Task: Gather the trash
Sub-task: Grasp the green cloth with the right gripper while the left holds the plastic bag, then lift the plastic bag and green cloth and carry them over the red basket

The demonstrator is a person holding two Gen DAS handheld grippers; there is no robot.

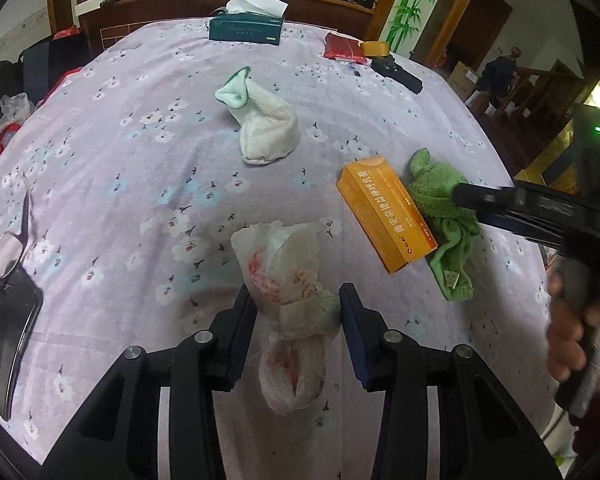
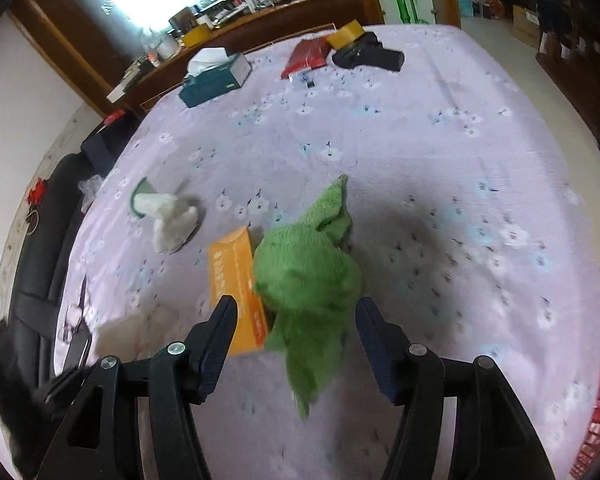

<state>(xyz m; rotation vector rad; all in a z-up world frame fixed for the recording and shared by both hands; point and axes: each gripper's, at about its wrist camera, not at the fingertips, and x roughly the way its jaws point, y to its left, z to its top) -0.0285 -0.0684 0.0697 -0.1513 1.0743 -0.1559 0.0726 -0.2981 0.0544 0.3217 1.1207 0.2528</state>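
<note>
left gripper (image 1: 298, 320) fingers apart w/ knotted plastic bag (image 1: 288, 300) between them on the bed (image 1: 140, 160); orange box (image 1: 386, 214) next; right gripper (image 2: 296, 334) fingers apart around green cloth (image 2: 308, 276) beside box.

Knotted white plastic bag (image 1: 290, 312) with red print — crumpled, lying near centre on the bed. Orange carton (image 1: 386, 216) lies flat to its right, angled, touching a crumpled green cloth (image 1: 446, 216) on its right side. White sock (image 1: 266, 126) with green cuff — farther back, slumped.
</note>
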